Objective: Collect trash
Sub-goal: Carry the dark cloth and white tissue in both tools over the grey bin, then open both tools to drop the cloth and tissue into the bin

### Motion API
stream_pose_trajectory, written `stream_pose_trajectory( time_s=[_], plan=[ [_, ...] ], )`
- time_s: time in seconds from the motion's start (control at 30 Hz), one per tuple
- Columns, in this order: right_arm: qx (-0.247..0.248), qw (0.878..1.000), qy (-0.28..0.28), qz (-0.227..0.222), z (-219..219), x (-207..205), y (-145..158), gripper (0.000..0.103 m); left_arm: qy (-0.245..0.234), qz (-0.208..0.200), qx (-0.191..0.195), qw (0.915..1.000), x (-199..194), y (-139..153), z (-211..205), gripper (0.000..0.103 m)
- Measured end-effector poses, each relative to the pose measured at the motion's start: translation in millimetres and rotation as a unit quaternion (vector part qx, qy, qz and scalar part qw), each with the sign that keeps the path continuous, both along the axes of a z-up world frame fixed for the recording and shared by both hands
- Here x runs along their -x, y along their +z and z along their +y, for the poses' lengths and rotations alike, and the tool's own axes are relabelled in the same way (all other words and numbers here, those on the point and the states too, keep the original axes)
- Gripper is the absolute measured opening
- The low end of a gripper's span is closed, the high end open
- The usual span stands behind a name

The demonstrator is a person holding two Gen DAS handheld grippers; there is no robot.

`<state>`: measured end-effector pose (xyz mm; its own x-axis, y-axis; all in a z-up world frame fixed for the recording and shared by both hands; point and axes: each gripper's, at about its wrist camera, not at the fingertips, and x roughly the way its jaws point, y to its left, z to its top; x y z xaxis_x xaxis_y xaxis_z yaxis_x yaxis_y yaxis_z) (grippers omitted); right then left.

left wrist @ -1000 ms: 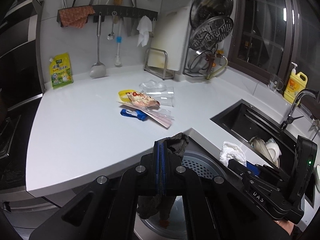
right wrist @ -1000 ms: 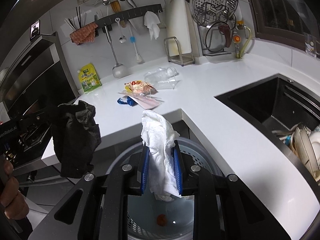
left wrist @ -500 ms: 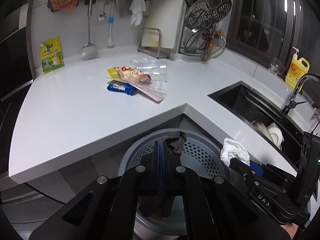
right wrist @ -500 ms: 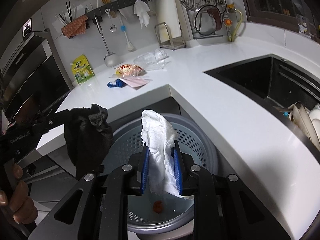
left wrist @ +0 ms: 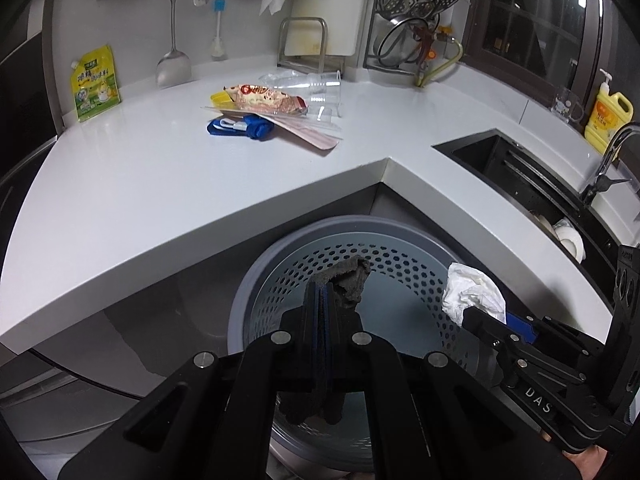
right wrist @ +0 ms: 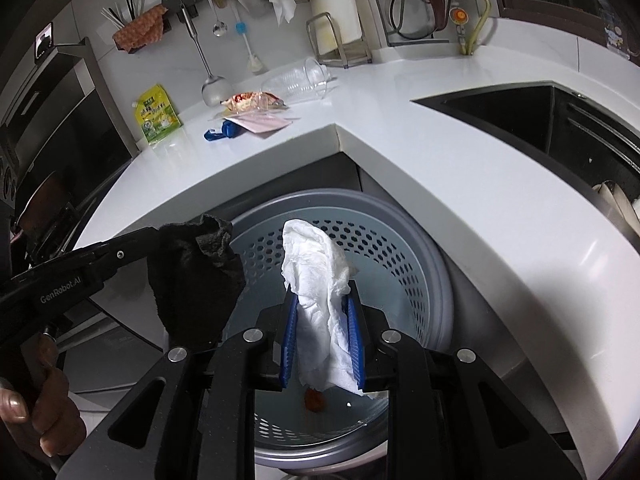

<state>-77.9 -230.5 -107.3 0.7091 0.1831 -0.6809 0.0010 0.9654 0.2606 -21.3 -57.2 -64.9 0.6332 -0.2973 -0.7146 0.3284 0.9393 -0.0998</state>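
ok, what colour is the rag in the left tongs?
Dark grey, near black. The rag shows best in the right wrist view, hanging over the bin.

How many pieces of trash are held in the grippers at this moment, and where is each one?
2. A dark rag is clamped in the left gripper, and a white crumpled tissue in the right gripper. Both hang over the grey perforated bin. More wrappers lie on the counter, not held.

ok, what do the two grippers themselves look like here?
Both are matte black handheld units with angular linkage arms, silver pivot screws and blue pads on the fingers. The left gripper carries white "GenRobot.AI" lettering on its side; the right gripper shows "DAS" in white. No cables or sleeves visible.
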Motion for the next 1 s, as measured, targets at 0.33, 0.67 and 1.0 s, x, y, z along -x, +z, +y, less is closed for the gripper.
stream_pose_trajectory(
  time_s=[0.33, 0.67, 1.0],
  plan=[
    [0.002, 1.000, 0.003, 0.020, 3.6, -8.8, -14.6, 0.022, 0.001, 0.018, -0.009, 0.9998, -6.1, -15.6, -0.1, 0.003],
    [0.006, 1.000, 0.008, 0.030, 8.0, -15.2, -20.9, 0.022, 0.009, 0.019, -0.025, 0.9995, -9.8, -22.2, 3.0, 0.003],
    [0.013, 1.000, -0.001, 0.024, 6.1, -13.6, -18.2, 0.040, 0.017, 0.024, -0.023, 0.9993, -12.5, -23.0, 9.1, 0.005]
  ],
)
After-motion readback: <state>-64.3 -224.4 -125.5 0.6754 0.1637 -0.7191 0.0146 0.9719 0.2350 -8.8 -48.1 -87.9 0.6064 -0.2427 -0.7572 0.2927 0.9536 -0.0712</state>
